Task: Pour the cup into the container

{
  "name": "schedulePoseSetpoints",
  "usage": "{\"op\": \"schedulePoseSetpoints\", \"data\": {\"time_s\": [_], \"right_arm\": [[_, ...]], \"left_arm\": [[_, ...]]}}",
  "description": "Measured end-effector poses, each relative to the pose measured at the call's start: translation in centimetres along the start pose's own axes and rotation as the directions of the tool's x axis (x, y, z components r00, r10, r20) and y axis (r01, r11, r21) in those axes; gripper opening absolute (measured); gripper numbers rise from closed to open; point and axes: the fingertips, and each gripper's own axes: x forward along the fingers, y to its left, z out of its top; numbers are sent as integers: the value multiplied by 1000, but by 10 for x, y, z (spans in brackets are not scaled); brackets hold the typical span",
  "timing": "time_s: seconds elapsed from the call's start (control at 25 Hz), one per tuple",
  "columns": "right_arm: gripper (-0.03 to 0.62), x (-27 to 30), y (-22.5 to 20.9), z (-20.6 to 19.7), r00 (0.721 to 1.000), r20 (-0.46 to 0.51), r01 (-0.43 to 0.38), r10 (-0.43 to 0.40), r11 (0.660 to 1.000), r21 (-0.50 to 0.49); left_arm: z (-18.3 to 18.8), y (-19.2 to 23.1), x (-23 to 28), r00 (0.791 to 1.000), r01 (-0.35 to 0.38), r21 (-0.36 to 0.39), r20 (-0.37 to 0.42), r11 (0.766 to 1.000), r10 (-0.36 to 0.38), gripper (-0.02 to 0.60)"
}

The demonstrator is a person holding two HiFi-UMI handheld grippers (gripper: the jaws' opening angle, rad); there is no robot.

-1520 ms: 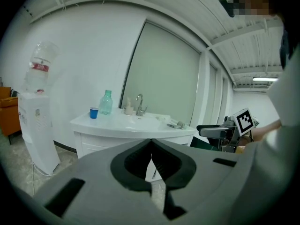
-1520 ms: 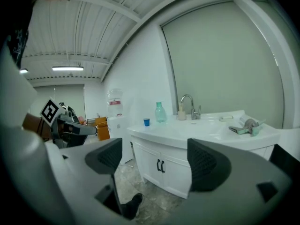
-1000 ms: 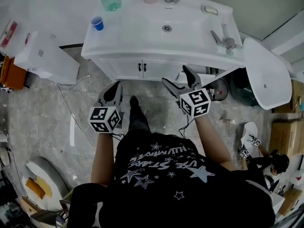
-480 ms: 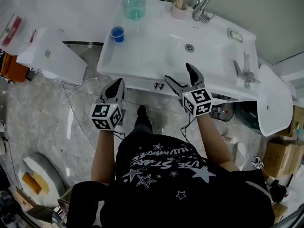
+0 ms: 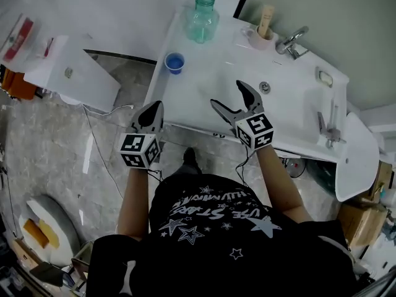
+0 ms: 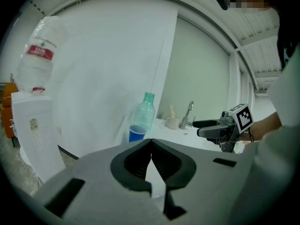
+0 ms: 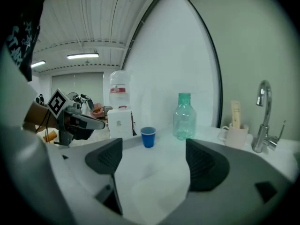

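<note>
Presently on record: white washbasin counter point(image 5: 204, 98), bearing all task items at its left end. Item one, blue cup point(image 5: 175, 62): upright, near the counter's left edge, open mouth up; its contents cannot be made out. Item two, pale green plastic bottle point(image 5: 202, 18): upright, uncapped, at the back corner behind the cup, near it but not touching. Item three, beige mug point(image 5: 260, 37) holding an upright stick-like object, just beside the chrome faucet point(image 5: 291, 42) at the back of the counter. Item four, basin drain point(image 5: 265, 87), to the right of the right gripper's tips. Left gripper point(image 5: 154, 108): jaws pressed together with nothing between them, held over the floor just off the counter's front-left edge, pointed toward the cup and bottle. Right gripper point(image 5: 228, 94): jaws spread wide and empty, held above the counter top near its front edge; the cup and bottle show beyond the gap in its own view, well apart from the tips. Off the counter: white water dispenser point(image 5: 74, 79) with an inverted jug point(image 6: 44, 55), standing on the grey tiled floor point(image 5: 55, 147) to the left.
</note>
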Motion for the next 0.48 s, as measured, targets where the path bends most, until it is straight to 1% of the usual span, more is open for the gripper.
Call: {"op": "schedulePoseSetpoints", "data": {"time_s": [0.24, 0.36, 0.48], "right_arm": [[422, 68, 5, 12, 994, -28, -107, 105, 992, -69], [417, 98, 13, 10, 986, -53, -163, 158, 980, -117], [407, 124, 18, 2, 975, -101, -210, 195, 963, -168]], "left_arm": [[13, 39, 27, 1000, -16, -7, -3, 1000, 16, 12], [13, 54, 37, 1000, -19, -8, -14, 1000, 19, 12], [10, 67, 46, 999, -25, -20, -26, 999, 24, 12]]}}
